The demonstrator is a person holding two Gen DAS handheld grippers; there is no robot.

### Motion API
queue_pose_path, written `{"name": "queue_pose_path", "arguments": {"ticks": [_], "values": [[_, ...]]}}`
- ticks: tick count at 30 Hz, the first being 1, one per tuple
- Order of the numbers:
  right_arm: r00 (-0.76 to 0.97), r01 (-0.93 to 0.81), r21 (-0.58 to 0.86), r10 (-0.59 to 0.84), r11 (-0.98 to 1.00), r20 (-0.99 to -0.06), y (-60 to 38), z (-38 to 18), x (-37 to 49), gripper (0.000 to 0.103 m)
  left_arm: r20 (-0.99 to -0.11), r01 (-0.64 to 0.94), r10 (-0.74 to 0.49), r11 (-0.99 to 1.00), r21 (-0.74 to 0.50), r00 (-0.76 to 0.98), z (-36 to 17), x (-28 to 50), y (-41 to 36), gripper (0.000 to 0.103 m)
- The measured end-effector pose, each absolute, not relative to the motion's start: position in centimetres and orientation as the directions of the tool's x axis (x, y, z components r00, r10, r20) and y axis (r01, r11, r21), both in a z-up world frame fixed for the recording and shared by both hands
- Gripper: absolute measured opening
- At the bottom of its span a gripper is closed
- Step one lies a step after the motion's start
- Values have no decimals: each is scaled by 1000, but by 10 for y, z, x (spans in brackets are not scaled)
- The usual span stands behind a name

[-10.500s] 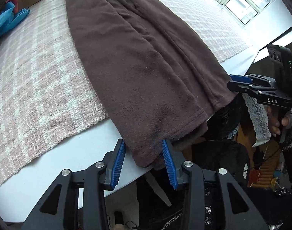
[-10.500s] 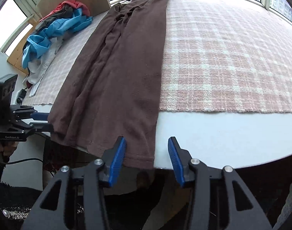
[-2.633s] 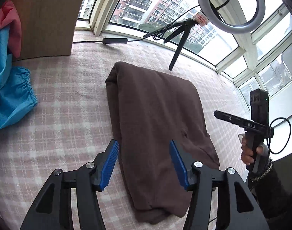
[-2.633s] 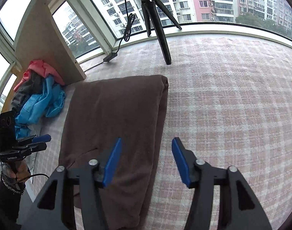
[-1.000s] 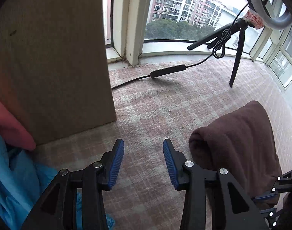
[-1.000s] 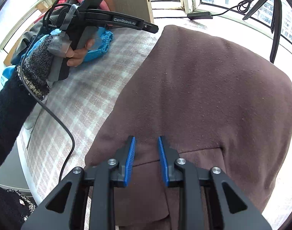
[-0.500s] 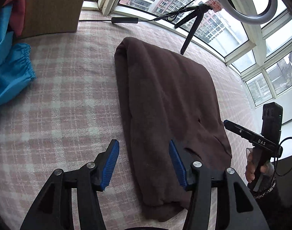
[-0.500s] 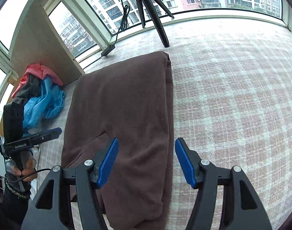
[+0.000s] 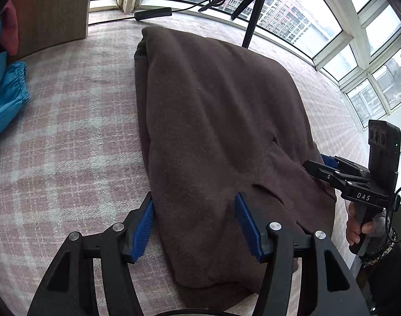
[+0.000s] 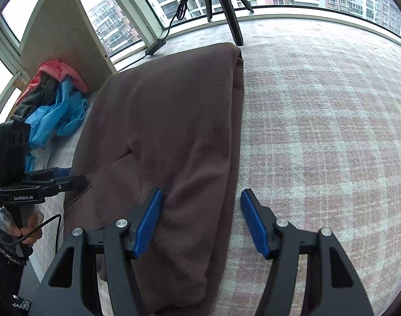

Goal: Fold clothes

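A brown fleece garment [image 9: 216, 121] lies folded lengthwise on the pink plaid cloth [image 9: 55, 158]; it also shows in the right wrist view [image 10: 169, 131]. My left gripper [image 9: 195, 223] is open, its jaws standing astride the garment's near left edge. My right gripper [image 10: 200, 223] is open, its jaws astride the garment's near right edge. Each gripper shows in the other's view: the right one [image 9: 332, 168] at the garment's right side, the left one [image 10: 66, 176] at its left side.
A pile of blue and red clothes [image 10: 55, 105] lies at the left against a wooden board [image 10: 63, 36]. A black tripod [image 9: 253, 15] with a ring light stands behind the garment, with a cable and adapter [image 9: 153, 14] beside it. Windows ring the table's far side.
Both grippers have moved down and closer to the garment's near end, and their open jaws now stand astride its left and right edges.
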State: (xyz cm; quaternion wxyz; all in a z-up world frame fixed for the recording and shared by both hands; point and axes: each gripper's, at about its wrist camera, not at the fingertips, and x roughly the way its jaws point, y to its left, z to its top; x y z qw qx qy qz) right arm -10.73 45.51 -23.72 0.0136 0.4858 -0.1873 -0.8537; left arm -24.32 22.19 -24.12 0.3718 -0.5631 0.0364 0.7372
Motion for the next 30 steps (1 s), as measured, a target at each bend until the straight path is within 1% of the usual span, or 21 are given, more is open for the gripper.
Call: {"name": "queue_pose_path", "arguments": {"ticks": [1, 3, 4, 5, 7, 8, 9, 12, 16, 19, 25, 30], "values": [[-523, -148, 326, -205, -934, -827, 453, -237, -108, 53, -859, -595, 503, -720, -357, -94, -241, -242, 225, 56], [-513, -137, 312, -202, -940, -834, 449, -237, -109, 44, -856, -599, 504, -722, -346, -113, -243, -241, 227, 44], [-508, -141, 306, -196, -941, -839, 448, -237, -110, 43, -849, -594, 516, -721, -358, -115, -243, -242, 226, 35], [-501, -151, 305, -193, -940, -843, 448, -236, -111, 40, -833, -571, 544, -717, -400, -100, -246, -245, 223, 29], [-500, -168, 310, -190, -936, -845, 450, -231, -114, 33, -808, -521, 585, -713, -470, -72, -248, -250, 220, 21], [-510, -164, 309, -188, -937, -839, 454, -224, -110, 29, -804, -521, 590, -710, -474, -74, -244, -250, 221, 20], [-520, -160, 308, -185, -938, -834, 458, -217, -106, 26, -799, -529, 595, -706, -472, -81, -238, -248, 224, 19], [-550, -147, 304, -177, -941, -816, 471, -196, -94, 22, -755, -567, 649, -658, -496, -94, -210, -239, 231, 18], [-589, -131, 297, -167, -946, -791, 488, -168, -79, 21, -721, -622, 684, -612, -488, -108, -172, -221, 250, 17], [-617, -119, 292, -160, -949, -770, 501, -147, -67, 21, -709, -663, 693, -593, -458, -131, -150, -202, 263, 16], [-672, -96, 281, -146, -955, -726, 526, -105, -44, 20, -689, -710, 713, -552, -438, -130, -127, -170, 312, 16], [-694, -132, 248, -89, -960, -715, 587, -79, -16, 20, -668, -751, 732, -513, -416, -130, -100, -139, 392, 15]]}}
